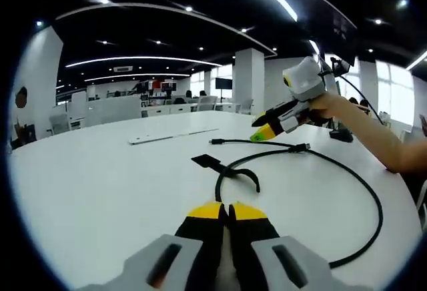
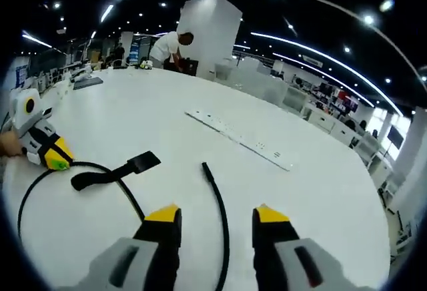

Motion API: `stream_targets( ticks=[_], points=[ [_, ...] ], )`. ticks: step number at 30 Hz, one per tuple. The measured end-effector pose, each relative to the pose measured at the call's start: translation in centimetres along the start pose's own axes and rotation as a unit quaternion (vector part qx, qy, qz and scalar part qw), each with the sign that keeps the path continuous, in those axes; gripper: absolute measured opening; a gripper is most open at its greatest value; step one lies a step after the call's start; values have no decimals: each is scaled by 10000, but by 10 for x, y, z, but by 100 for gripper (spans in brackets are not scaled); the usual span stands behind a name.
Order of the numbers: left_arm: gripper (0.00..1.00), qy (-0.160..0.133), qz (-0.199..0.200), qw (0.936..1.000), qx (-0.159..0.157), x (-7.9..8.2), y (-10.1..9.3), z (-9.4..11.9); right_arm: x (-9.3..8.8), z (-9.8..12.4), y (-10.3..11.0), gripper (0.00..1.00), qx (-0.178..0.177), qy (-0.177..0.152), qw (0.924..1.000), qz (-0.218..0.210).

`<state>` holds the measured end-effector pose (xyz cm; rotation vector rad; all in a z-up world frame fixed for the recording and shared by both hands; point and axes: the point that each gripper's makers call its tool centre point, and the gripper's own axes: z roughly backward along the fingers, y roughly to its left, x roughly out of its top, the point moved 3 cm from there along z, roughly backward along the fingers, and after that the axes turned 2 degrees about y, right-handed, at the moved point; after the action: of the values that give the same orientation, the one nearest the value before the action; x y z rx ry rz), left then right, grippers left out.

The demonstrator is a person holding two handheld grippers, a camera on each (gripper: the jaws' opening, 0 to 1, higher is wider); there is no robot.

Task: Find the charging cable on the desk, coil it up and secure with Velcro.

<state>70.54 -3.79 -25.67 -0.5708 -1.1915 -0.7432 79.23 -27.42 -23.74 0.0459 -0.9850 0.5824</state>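
The black charging cable (image 1: 298,147) lies in a wide loop on the white table (image 1: 100,184). Its black Velcro strap (image 1: 208,162) lies flat near the middle. My left gripper (image 1: 228,212) is shut with nothing between its yellow tips, just short of the strap. The right gripper (image 1: 261,134), held by a hand, hovers above the cable's plug ends. In the right gripper view, my right gripper (image 2: 217,216) is open and one cable (image 2: 215,194) end runs up between its jaws. The strap (image 2: 110,173) lies to the left, near the left gripper (image 2: 57,159).
A long white power strip (image 2: 237,137) (image 1: 173,135) lies farther out on the table (image 2: 300,224). A person in white (image 2: 170,44) bends over at the far edge beside a white pillar. Desks and chairs fill the office behind.
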Motion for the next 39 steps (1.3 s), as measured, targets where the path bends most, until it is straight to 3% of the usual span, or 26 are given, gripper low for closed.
stream_targets(
  ticks=[4,14,17,20,21,27,31,39],
  points=[
    [5,-7,-11,10000,7,0,0,0,-3,-4,0,40,77,-28,9995,-289],
    [5,-28,-27,10000,4,1,0,0,-11,-9,0,42,111,53,9992,-368],
    [5,-31,-30,10000,6,1,0,0,-6,-17,6,42,244,-90,9991,-337],
    [4,-35,-25,10000,2,1,0,0,-1,-31,9,41,260,-27,9996,-120],
    [5,-37,-25,10000,1,1,0,0,4,-34,11,41,283,-156,9994,-160],
    [5,-45,-32,10000,-1,1,0,0,12,-45,14,40,430,-236,9983,-311],
    [5,-47,-32,10000,-3,1,-1,1,17,-52,13,32,386,-301,9985,-259],
    [5,-49,-39,10000,0,1,-1,3,27,-62,13,23,321,-188,9989,281]
  ],
)
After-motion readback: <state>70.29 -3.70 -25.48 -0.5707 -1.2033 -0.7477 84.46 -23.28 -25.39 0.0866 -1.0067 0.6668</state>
